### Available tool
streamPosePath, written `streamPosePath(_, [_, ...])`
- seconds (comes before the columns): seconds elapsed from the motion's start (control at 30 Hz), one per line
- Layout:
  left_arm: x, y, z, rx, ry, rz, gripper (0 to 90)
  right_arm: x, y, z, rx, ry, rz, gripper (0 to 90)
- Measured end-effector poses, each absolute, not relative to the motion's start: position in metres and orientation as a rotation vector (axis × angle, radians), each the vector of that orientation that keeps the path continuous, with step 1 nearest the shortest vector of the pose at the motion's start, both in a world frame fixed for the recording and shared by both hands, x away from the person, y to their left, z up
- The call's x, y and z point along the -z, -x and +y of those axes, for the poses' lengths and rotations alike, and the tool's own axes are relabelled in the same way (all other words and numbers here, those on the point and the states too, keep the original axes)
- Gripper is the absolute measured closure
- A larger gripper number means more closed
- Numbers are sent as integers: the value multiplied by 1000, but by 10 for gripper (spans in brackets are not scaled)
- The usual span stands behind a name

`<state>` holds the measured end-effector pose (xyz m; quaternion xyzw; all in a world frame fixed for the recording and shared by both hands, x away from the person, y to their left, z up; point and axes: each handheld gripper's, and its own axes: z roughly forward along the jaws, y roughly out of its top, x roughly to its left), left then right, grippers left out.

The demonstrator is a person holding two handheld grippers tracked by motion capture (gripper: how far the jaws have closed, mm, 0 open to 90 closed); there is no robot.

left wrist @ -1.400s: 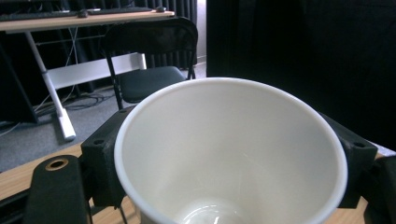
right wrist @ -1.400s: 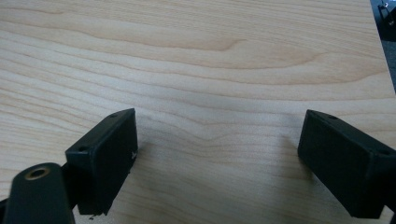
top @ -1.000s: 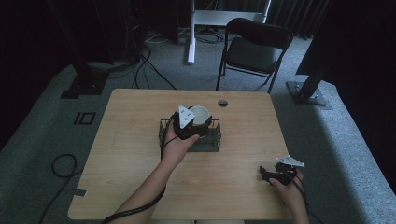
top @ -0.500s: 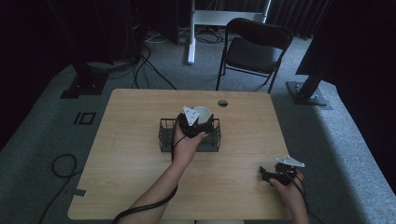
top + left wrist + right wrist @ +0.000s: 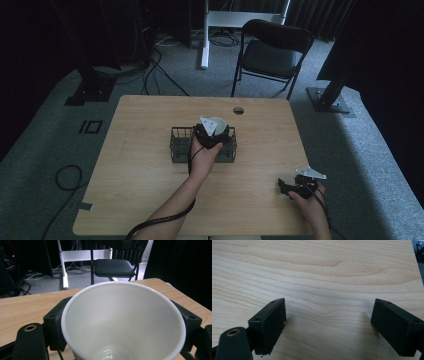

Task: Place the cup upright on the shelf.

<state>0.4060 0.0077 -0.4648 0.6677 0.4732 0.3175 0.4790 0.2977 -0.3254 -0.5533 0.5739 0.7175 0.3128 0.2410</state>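
Jaws of left gripper [image 5: 214, 131] clamp white cup [image 5: 123, 320] above wire basket [image 5: 179, 146]; right gripper [image 5: 287, 187] gapes wide.

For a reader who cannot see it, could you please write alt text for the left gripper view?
A white cup, seen from above its open mouth, sits between the left gripper's two black jaws. Beyond it lie the wooden table and a black folding chair.

Left gripper [image 5: 214, 131] with white cup [image 5: 216, 122] clamped in jaws shifted rightward and slightly away along wire basket [image 5: 179, 145], from left-centre to right part. Forearm [image 5: 182, 192] swung right accordingly. Cup kept upright throughout.
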Motion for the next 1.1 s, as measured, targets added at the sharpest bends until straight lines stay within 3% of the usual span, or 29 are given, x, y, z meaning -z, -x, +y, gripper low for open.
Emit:
streamPosePath(0.67, [477,-406,1,-781,-1671,1105,199,553,-298,-325,-857,-1569,1963,122])
streamPosePath(0.9, [476,-406,2,-732,-1724,1062,88,553,-298,-325,-856,-1570,1964,122])
streamPosePath(1.1, [472,-402,7,-698,-1752,1022,87,553,-298,-325,-856,-1570,1963,122])
